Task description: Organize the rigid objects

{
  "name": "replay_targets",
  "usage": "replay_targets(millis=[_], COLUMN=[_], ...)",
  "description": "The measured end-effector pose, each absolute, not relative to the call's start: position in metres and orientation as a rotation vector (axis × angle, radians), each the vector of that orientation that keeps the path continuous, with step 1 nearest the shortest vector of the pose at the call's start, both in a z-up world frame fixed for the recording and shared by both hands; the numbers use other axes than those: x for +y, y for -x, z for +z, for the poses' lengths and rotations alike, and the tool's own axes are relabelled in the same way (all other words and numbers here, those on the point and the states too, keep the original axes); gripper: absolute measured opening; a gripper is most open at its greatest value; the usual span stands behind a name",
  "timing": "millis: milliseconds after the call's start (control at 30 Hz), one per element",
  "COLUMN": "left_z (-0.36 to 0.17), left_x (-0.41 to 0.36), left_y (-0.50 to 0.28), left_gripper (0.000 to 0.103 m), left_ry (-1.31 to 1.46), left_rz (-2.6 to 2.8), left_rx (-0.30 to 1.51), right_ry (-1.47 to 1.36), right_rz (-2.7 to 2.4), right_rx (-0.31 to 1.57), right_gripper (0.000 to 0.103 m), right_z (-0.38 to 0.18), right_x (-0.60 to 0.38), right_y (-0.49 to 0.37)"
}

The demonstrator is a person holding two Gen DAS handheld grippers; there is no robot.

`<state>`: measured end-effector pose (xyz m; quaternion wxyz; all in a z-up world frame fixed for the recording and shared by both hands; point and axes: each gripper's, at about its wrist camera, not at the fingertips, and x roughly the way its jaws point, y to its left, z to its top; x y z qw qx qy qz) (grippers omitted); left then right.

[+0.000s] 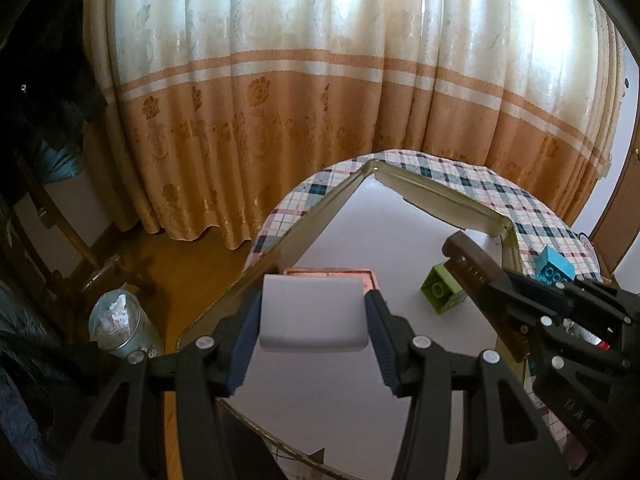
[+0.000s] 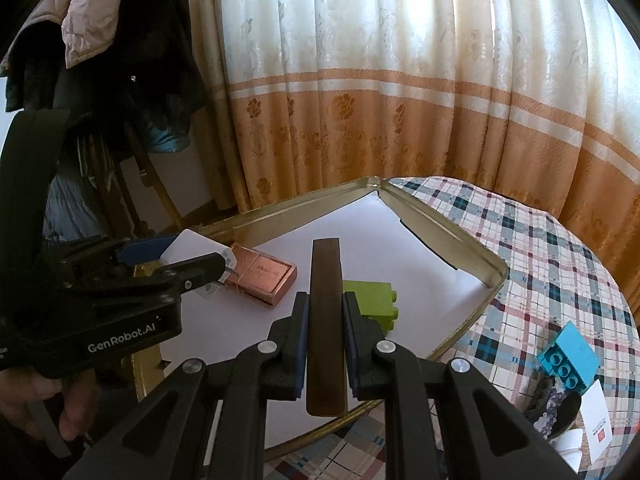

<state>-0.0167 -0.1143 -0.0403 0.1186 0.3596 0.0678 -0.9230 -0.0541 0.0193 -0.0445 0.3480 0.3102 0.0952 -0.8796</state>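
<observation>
Far left, down by the floor, there's a waste bin (image 1: 120, 326) lined with a bag, and a dark jacket (image 2: 132, 40) hanging over a wooden chair in front of the cream-and-orange curtain (image 1: 320, 80).

Now your left gripper (image 1: 313, 320): its blue pads are clamped on a white charger block (image 1: 313, 313), one pad on each side, and you're holding it above the near-left part of the tin tray (image 2: 304, 200). In the right wrist view the charger's metal prong points down toward the copper-coloured flat box (image 2: 262, 278), which lies on the tray's white floor just under and beyond the charger. Your hand (image 2: 48, 404) shows at the bottom left, wrapped around that gripper's handle.

Moving to the middle: a green toy brick (image 2: 374, 300) lies on its side inside the tray, studs facing right.

Your right gripper (image 2: 325, 344) is pinching a long dark brown bar (image 2: 325, 312) edgewise between its pads; the bar sticks out forward over the tray, passing just left of the green brick.

Further right, outside the tray, a blue toy brick (image 2: 570, 360) sits on the plaid tablecloth (image 2: 540, 240), underside sockets showing. Beside it at the edge are a dark crumpled thing and a white card (image 2: 598, 428) with a red square.
</observation>
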Motion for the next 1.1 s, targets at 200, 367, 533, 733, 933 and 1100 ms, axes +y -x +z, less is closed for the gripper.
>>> replay_targets(millis=[200, 367, 533, 733, 933, 1100], left_z=[-0.045, -0.048, -0.051, -0.054, -0.055, -0.057], left_x=[-0.117, -0.119, -0.12, -0.124, -0.125, -0.126], left_y=[0.017, 0.019, 0.02, 0.022, 0.022, 0.023], left_gripper=[0.052, 0.052, 0.052, 0.052, 0.052, 0.052], left_ry=[-1.062, -1.074, -1.084, -1.095, -1.099, -1.114], left_rz=[-2.696, -2.687, -2.682, -2.675, -2.671, -2.668], left_rx=[0.199, 0.201, 0.2, 0.203, 0.204, 0.204], right_ry=[-0.816, -0.825, -0.831, -0.842, -0.855, -0.865], right_rz=[-2.276, -2.27, -2.261, -2.252, -2.244, -2.233], right_rx=[0.247, 0.25, 0.254, 0.261, 0.266, 0.261], right_gripper=[0.018, 0.018, 0.018, 0.018, 0.018, 0.018], right_z=[-0.049, -0.053, -0.056, -0.06, -0.063, -0.067], right_x=[0.017, 0.014, 0.012, 0.01, 0.009, 0.008], right_y=[0.056, 0.056, 0.058, 0.058, 0.059, 0.06])
